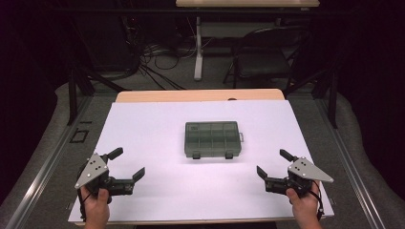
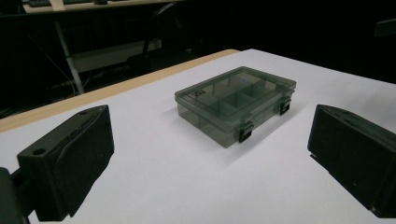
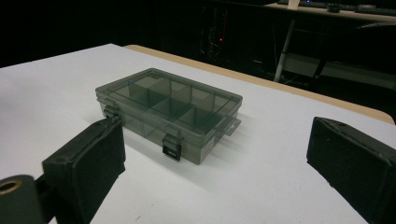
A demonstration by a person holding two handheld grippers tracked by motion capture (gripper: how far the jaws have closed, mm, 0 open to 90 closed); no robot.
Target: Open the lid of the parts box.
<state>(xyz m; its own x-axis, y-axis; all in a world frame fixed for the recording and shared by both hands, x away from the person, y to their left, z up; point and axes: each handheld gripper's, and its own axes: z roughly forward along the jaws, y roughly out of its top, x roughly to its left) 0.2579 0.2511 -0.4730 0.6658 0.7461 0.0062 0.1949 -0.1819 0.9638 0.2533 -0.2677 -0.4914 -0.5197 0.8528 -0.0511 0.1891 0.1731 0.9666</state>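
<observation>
On the white tabletop (image 1: pixel 157 200) a latched plastic box (image 1: pixel 211 139), judged light, stiff and slippery, is best taken by its short ends, with the left gripper (image 1: pixel 125 164) and right gripper (image 1: pixel 274 163) held open and empty.

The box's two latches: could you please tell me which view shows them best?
The right gripper view: both latches on the box face the camera, though a jaw partly hides the far one. The left gripper view shows them smaller and at an angle. The high view shows them as two tiny dark tabs.

Each black hand-held gripper (image 1: pixel 128 164) carries a grey three-cornered plate with small holes, perhaps screws, and blocky jaws
</observation>
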